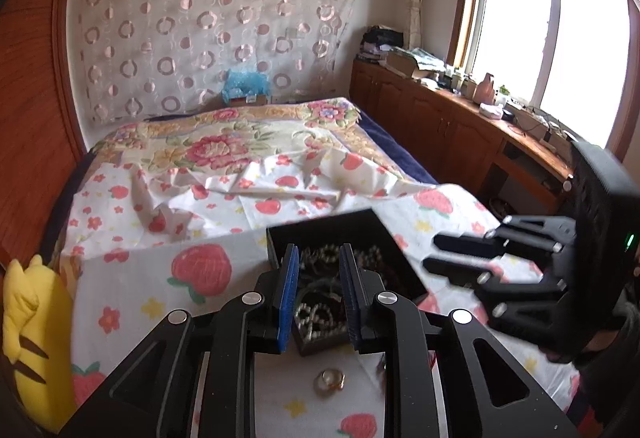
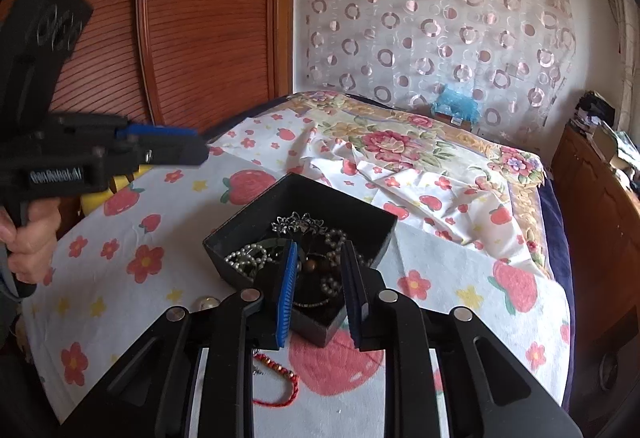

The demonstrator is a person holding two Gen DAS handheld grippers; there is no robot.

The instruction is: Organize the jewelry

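Both tongs stand slightly spread, pinching nothing. The left tongs [image 1: 318, 298] hover over the black box [image 1: 320, 228] of beads; the gold rings [image 1: 329, 380] lie on the bed just short of them, nearer this hand. The right tongs [image 2: 320, 290] have the red bracelet [image 2: 278, 378] beneath. "GenRobot.AI" marks the left handle.

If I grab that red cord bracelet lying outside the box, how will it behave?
The red bracelet lies in a loose curve on the bedsheet, so it will likely hang floppy. Its thin cord looks light. Beads at one end may snag the fabric.
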